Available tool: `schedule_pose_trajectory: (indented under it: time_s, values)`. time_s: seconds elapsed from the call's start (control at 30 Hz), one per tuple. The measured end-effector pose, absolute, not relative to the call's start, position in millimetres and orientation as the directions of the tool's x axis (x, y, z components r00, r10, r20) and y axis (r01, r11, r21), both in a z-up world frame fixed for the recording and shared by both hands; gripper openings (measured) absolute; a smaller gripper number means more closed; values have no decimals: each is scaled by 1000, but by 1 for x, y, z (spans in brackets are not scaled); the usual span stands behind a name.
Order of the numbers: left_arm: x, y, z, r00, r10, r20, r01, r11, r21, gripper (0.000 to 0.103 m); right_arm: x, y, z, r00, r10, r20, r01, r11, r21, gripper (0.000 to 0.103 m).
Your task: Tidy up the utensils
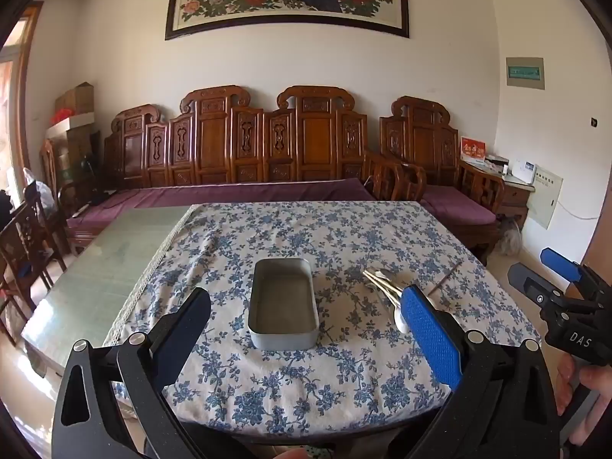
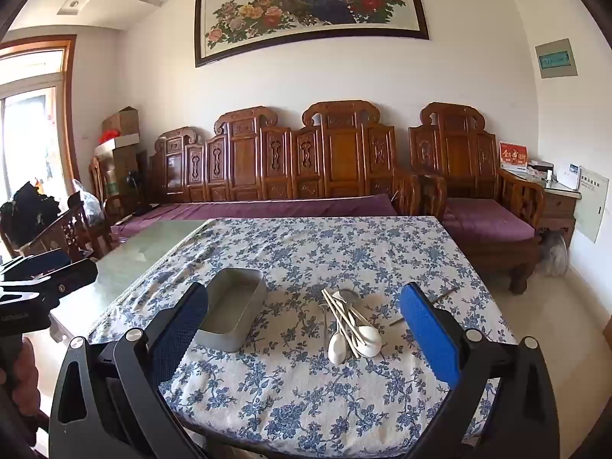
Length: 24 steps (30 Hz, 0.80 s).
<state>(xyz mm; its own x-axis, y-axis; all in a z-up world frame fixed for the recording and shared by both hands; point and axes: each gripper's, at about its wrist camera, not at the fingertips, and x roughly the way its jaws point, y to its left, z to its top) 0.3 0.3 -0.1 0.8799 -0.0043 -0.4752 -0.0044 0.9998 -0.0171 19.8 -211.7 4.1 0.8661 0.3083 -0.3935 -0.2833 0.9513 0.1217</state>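
Observation:
A grey rectangular metal tray (image 1: 283,338) sits empty on the blue floral tablecloth (image 1: 306,237); it also shows in the right wrist view (image 2: 225,338). To its right lies a pile of utensils (image 2: 350,323): white spoons, pale chopsticks and a metal spoon, partly hidden in the left wrist view (image 1: 382,281) behind a finger. A thin dark stick (image 2: 424,308) lies right of the pile. My left gripper (image 1: 306,306) is open and empty, above the near table edge facing the tray. My right gripper (image 2: 304,306) is open and empty, facing the pile.
The cloth covers the right part of a glass-topped table (image 1: 99,267). A carved wooden sofa (image 1: 267,145) with purple cushions stands behind the table. Wooden chairs (image 1: 26,241) stand at the left. The right gripper shows at the right edge of the left wrist view (image 1: 566,287).

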Motion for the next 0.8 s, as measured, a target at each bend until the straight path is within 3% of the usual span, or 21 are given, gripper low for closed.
schedule_pose_trajectory:
  time_s: [0.8]
  values:
    - [-5, -5, 11, 892, -4, -451, -1, 1000, -12, 97, 12, -199, 18, 870, 314, -380, -288, 949, 126, 100]
